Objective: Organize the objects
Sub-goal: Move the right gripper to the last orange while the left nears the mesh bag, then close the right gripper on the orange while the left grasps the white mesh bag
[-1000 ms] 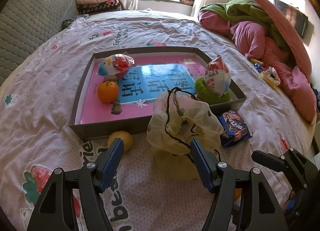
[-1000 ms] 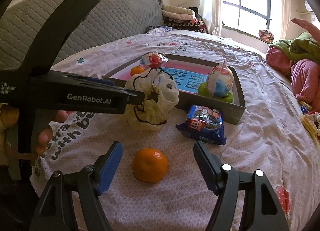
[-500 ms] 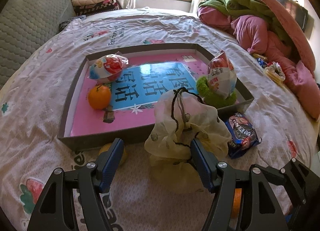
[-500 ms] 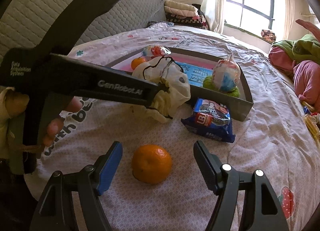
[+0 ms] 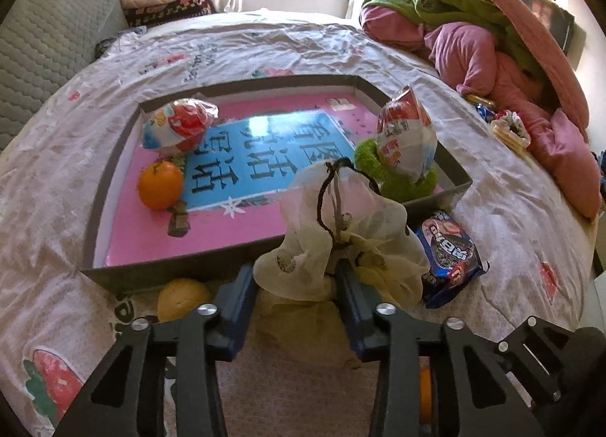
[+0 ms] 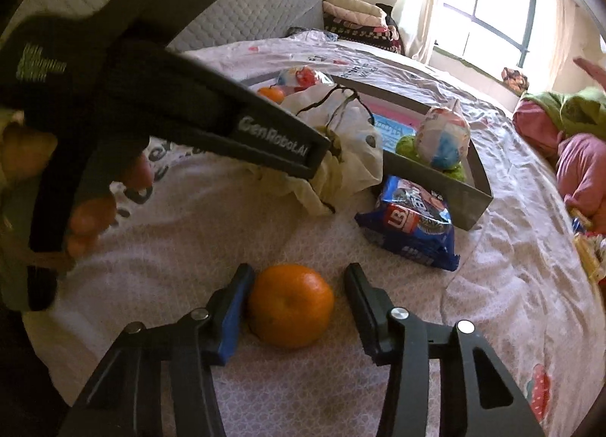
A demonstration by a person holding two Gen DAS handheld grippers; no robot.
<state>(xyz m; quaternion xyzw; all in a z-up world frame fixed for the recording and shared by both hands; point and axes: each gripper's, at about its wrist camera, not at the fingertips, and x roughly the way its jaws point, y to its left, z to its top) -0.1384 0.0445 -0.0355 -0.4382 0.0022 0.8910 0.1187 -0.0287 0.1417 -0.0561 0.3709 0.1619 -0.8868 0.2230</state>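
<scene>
A cream drawstring pouch [image 5: 341,232] stands on the bed just in front of the grey tray [image 5: 181,270]. My left gripper [image 5: 295,285] has its jaws around the pouch's base and presses on it; the right wrist view shows the pouch [image 6: 352,149] pinched at its tip. An orange [image 6: 291,304] lies on the bed between the fingers of my right gripper [image 6: 295,296], which is partly closed; a gap shows on the right side. The tray holds another orange [image 5: 160,184], two wrapped snack eggs [image 5: 178,126] and a green ring [image 5: 394,179].
A blue cookie packet [image 5: 450,251] lies right of the pouch, also in the right wrist view [image 6: 413,224]. A yellow fruit [image 5: 181,296] sits against the tray's front wall. Pink and green bedding [image 5: 492,43] is piled at the far right. A grey headboard [image 5: 41,43] is at left.
My left gripper moved forward and narrowed its jaws onto the pouch. My right gripper moved forward around the orange and narrowed its jaws.
</scene>
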